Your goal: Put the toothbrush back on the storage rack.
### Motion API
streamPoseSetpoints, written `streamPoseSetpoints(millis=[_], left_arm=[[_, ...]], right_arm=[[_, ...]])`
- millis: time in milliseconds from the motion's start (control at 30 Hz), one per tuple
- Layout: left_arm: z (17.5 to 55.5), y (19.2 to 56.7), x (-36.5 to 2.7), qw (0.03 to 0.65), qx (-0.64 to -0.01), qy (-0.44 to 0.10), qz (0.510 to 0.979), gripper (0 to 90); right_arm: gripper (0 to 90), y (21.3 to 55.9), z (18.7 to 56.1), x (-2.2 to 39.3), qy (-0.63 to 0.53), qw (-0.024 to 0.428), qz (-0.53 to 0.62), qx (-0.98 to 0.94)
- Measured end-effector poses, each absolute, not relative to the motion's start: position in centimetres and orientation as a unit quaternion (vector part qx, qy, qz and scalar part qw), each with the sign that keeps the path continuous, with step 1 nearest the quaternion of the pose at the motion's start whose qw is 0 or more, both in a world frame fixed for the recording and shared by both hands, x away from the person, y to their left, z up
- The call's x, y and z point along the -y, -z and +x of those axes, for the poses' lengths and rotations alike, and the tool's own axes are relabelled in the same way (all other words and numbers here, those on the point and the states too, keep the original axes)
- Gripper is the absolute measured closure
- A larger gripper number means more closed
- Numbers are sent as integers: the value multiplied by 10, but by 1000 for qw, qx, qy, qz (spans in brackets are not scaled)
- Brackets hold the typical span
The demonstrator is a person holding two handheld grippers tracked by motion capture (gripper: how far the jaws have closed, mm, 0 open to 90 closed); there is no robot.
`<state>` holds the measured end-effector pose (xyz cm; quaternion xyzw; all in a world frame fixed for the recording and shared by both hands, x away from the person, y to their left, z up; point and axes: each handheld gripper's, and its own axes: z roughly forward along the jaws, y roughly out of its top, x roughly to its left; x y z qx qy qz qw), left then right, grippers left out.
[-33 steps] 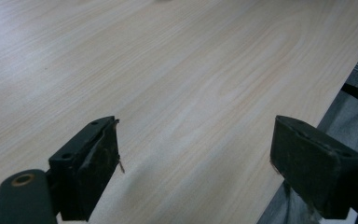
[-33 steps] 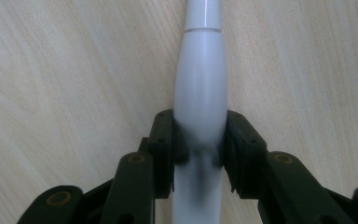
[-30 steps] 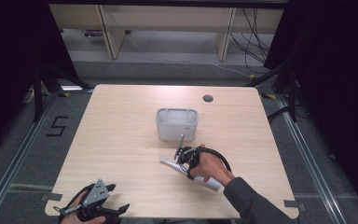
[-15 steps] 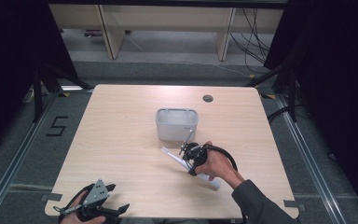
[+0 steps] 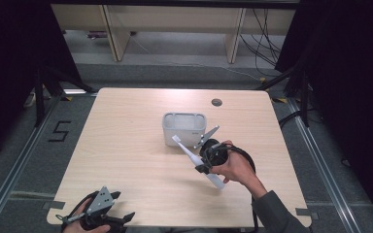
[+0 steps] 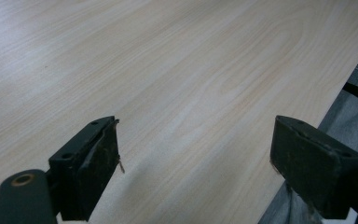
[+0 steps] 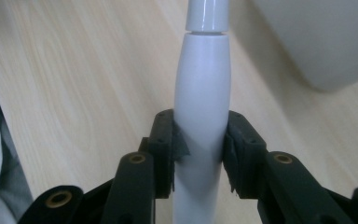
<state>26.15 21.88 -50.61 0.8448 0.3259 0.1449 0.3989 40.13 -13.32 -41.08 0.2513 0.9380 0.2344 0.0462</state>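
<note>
Item: white electric toothbrush (image 7: 202, 93), clamped in right gripper (image 7: 200, 149), carried above table (image 5: 126, 145) beside grey holder (image 5: 184, 127). Left gripper (image 6: 193, 154) held wide, empty. Next judged: tip aligned over holder.

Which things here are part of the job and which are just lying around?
In use:
- white electric toothbrush, clamped in the right gripper
- grey box beside it

Just there:
- left gripper, open, idle near the table edge
- table's cable hole

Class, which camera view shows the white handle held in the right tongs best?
The right gripper view: the white handle stands close up, both pads pressing its sides. The high view shows it small and slanted near the grey box. The left gripper view looks at bare table.
</note>
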Motion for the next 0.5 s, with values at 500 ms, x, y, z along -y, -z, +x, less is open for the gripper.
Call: streamPoseSetpoints(millis=[500], left_arm=[[262,508,-218,412,-332,-142,837,147]], right_arm=[[668,383,400,155,-378,70,276,-881]])
